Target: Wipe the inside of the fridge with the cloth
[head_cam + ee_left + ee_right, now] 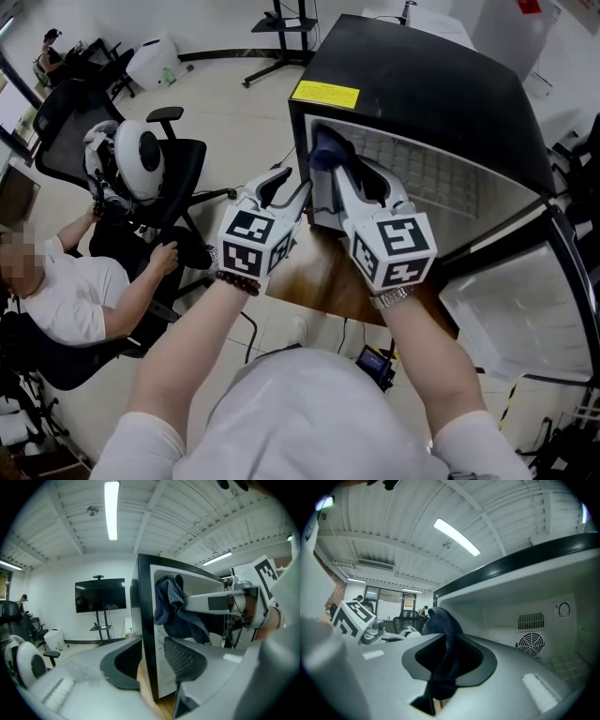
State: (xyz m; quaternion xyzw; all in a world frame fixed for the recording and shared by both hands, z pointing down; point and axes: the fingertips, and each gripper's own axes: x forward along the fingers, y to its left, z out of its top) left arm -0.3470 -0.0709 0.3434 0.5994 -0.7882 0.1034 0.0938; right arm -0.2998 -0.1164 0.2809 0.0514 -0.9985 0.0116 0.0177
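Note:
A small black fridge stands on a wooden table with its door swung out to the right. My right gripper is shut on a dark blue cloth at the left side of the fridge's opening. In the right gripper view the cloth hangs bunched between the jaws of that gripper, with the white interior and a round fan vent beyond. My left gripper is open, its jaws straddling the fridge's black front edge without touching it. The cloth shows just past that edge.
A person in a white shirt sits at the left beside a black office chair that carries a white rounded device. A TV on a stand is by the far wall. Cables hang below the table's near edge.

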